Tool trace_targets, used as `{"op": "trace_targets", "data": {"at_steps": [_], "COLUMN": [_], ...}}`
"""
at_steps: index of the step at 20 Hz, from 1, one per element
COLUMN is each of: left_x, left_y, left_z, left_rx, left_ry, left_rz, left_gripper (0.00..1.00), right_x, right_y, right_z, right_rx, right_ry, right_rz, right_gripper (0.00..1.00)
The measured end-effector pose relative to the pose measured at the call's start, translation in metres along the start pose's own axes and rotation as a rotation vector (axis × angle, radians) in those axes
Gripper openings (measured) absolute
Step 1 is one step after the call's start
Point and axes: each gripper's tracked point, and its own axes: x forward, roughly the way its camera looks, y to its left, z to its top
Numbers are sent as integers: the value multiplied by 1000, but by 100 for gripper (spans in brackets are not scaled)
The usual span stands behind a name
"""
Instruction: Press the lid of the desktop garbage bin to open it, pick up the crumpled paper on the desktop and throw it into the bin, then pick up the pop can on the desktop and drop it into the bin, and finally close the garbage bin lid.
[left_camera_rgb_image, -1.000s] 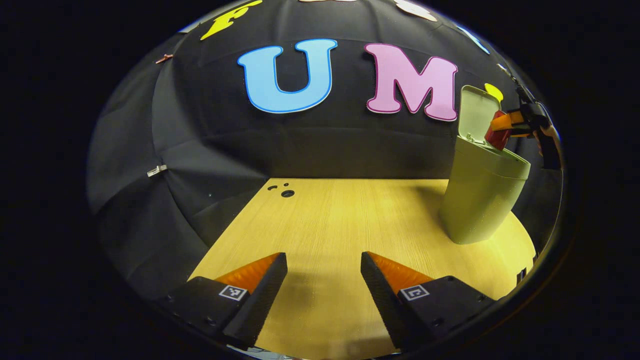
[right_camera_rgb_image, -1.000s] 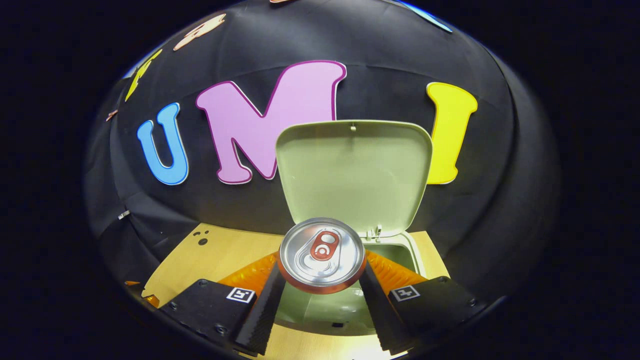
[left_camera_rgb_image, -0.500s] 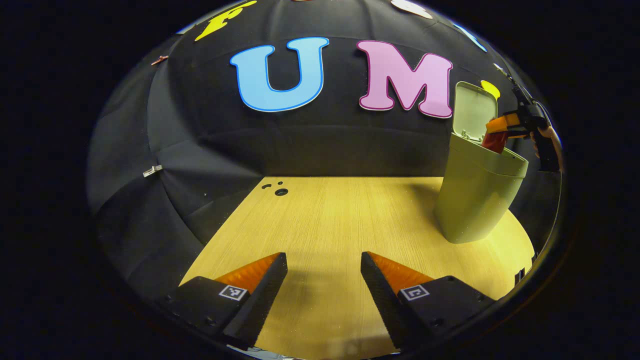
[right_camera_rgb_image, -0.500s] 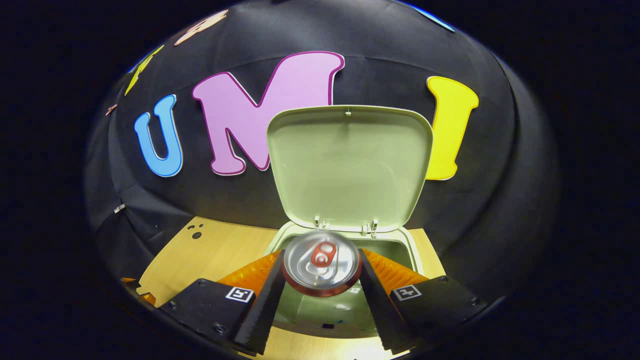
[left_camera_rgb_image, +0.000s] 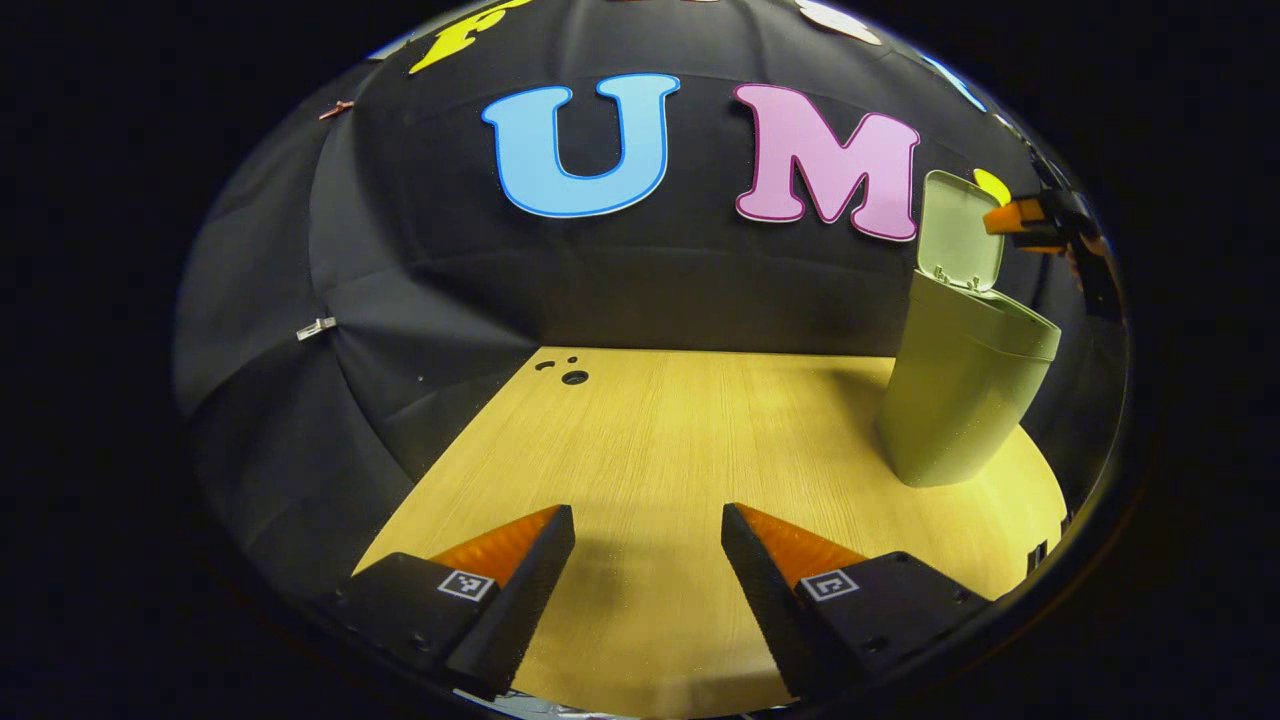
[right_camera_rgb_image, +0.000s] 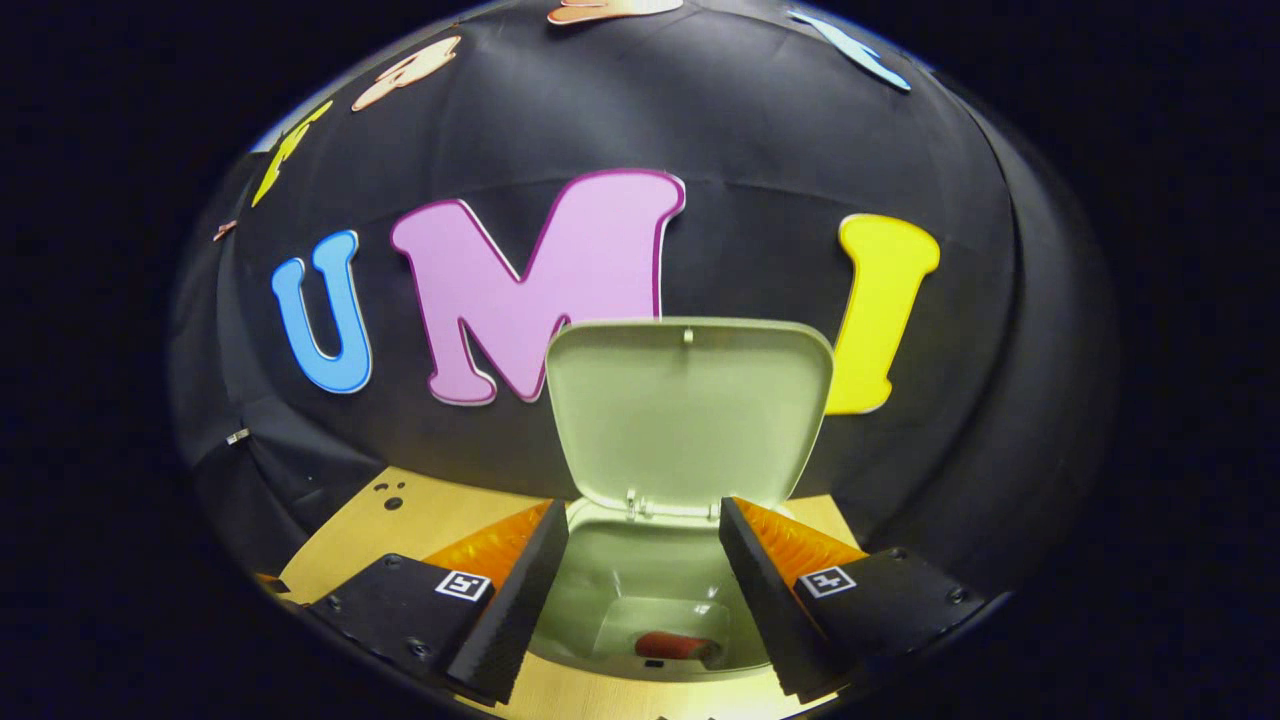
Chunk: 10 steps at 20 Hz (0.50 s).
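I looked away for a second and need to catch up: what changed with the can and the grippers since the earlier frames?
The right gripper let go of the can; it dropped and now lies at the bottom of the bin. That gripper is open and has risen above the opening. The lid stays up, and the left gripper stays open and empty over the table.

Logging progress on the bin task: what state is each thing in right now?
Lid: open, standing upright.
Garbage bin: upright on the table.
Pop can: lying inside the bin.
Right gripper: open, empty, above the bin's mouth.
Left gripper: open, empty, over the table.
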Motion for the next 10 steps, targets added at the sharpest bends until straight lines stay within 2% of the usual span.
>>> {"op": "trace_targets", "data": {"at_steps": [3, 10], "left_x": [-3, -12], "left_y": [-1, 7], "left_z": [-4, -11], "left_rx": [-6, -24], "left_ry": [0, -2], "left_rz": [-4, 9], "left_gripper": [96, 96], "right_x": [-5, -2], "right_y": [-7, -11], "right_z": [39, 105], "right_rx": [-55, -17], "right_ry": [-76, -171], "right_rz": [-26, -41], "right_gripper": [95, 95]}}
